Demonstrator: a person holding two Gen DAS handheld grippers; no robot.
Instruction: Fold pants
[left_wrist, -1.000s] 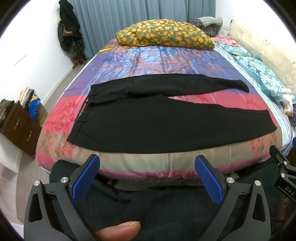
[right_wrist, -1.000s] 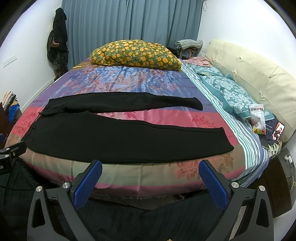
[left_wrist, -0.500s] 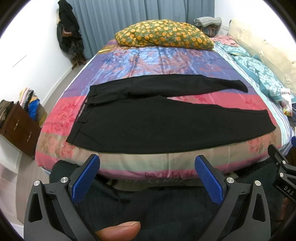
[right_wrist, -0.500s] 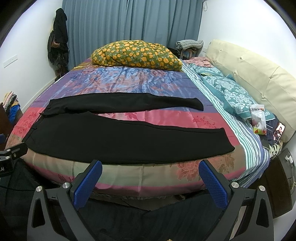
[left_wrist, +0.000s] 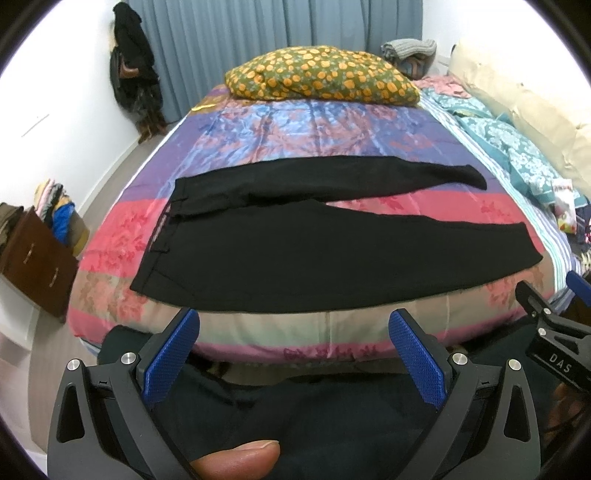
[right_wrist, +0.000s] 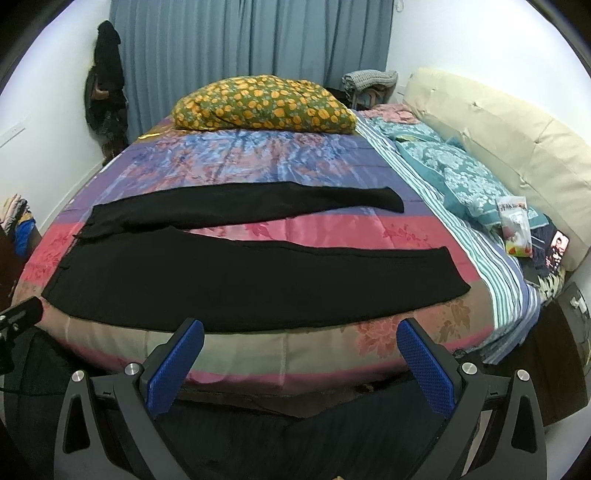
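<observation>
Black pants lie spread flat on the bed's colourful quilt, waistband to the left and both legs reaching right, splayed apart. They also show in the right wrist view. My left gripper is open and empty, held in front of the bed's near edge, short of the pants. My right gripper is open and empty, also before the near edge. The right gripper's side shows at the right of the left wrist view.
A yellow-flowered pillow lies at the far end of the bed. Teal bedding, a snack bag and a cream headboard are on the right. A wooden drawer unit stands on the left.
Both grippers have crept slightly toward the bed. The pants have not moved and both grippers stay open.
</observation>
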